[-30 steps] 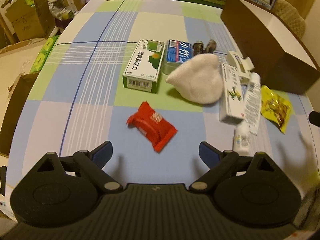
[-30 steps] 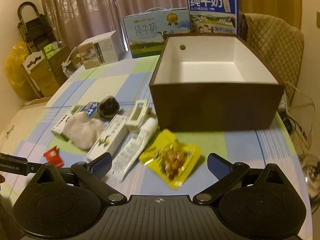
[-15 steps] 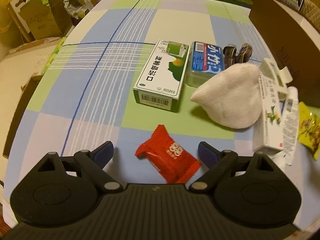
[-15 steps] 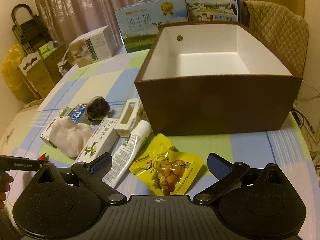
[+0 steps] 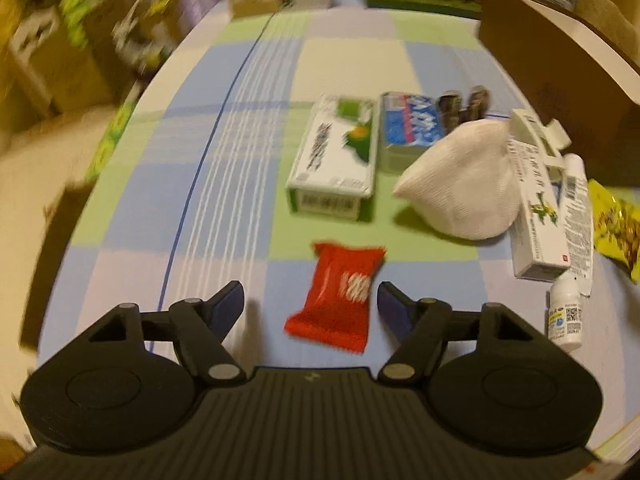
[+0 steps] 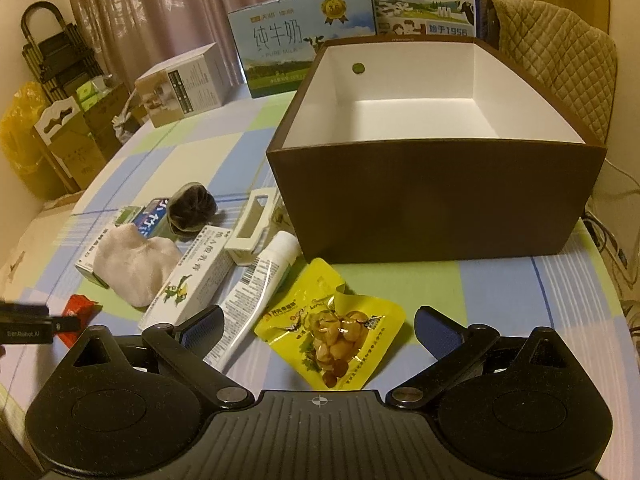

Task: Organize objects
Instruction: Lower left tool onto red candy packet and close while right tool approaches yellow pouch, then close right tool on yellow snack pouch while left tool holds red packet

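The red packet [image 5: 338,294] lies flat on the checked cloth [image 5: 224,184], its long axis running nearly straight away from the left gripper [image 5: 310,304], the far end tipped slightly right. The left jaws stand wide apart on either side of it, neither visibly touching it, holding nothing. The yellow snack bag [image 6: 334,334] lies flat with its long axis slanting from far-left to near-right, between the right gripper's [image 6: 318,326] spread, empty jaws. Just beyond it stands the open brown box [image 6: 436,200]; a tube [image 6: 260,284] lies beside the bag.
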A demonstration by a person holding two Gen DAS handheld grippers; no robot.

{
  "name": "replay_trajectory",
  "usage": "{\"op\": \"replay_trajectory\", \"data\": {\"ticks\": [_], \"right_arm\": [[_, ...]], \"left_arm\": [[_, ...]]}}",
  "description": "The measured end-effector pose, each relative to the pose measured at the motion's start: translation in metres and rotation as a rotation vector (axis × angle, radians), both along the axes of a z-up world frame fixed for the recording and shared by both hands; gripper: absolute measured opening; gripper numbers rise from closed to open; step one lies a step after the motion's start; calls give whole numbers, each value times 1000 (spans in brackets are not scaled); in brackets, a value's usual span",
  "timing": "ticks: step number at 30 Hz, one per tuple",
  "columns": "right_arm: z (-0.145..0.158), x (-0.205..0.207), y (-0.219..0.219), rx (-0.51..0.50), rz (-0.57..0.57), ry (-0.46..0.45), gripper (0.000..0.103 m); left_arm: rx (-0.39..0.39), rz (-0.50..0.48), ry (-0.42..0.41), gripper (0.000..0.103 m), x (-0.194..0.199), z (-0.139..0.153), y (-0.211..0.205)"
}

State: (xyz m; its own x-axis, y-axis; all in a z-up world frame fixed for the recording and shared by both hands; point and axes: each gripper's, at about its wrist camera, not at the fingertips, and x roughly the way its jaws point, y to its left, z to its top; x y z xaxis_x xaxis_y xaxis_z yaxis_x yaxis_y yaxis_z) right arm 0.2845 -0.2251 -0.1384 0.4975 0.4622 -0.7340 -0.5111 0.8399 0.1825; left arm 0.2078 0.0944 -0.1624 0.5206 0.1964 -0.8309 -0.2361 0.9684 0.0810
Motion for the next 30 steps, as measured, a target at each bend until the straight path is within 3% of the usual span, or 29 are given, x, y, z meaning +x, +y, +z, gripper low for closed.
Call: {"op": "replay_trajectory", "data": {"ticks": [3, 5, 6, 8, 10, 13, 19, 26, 30], "right_arm": [[-1, 1, -2, -1, -7, 6, 99], [-2, 1, -3, 2, -12, 10, 99], [-2, 2, -3, 3, -12, 11, 99], [-2, 2, -2, 3, -5, 13, 99], [-2, 1, -1, 4, 4, 11, 99], [-3, 1, 0, 4, 16, 10, 99], [-7, 1, 8, -36, 61, -36, 99], [-23, -2, 32, -202, 379, -190, 99], [-40, 3, 39, -272, 495, -181, 99]], "left_arm": [[69, -61, -5, 69, 8, -3, -9], [64, -73, 7, 66, 9, -8, -9], [59, -73, 19, 59, 11, -11, -9], [47, -65, 20, 55, 13, -14, -6], [26, -57, 15, 38, 13, -14, -3], [-15, -52, 9, 26, 13, -13, -1], [-61, -20, 4, 25, 12, -9, 4], [-72, -9, 6, 25, 12, -9, 5], [-87, 4, 8, 26, 12, -9, 7]]}}
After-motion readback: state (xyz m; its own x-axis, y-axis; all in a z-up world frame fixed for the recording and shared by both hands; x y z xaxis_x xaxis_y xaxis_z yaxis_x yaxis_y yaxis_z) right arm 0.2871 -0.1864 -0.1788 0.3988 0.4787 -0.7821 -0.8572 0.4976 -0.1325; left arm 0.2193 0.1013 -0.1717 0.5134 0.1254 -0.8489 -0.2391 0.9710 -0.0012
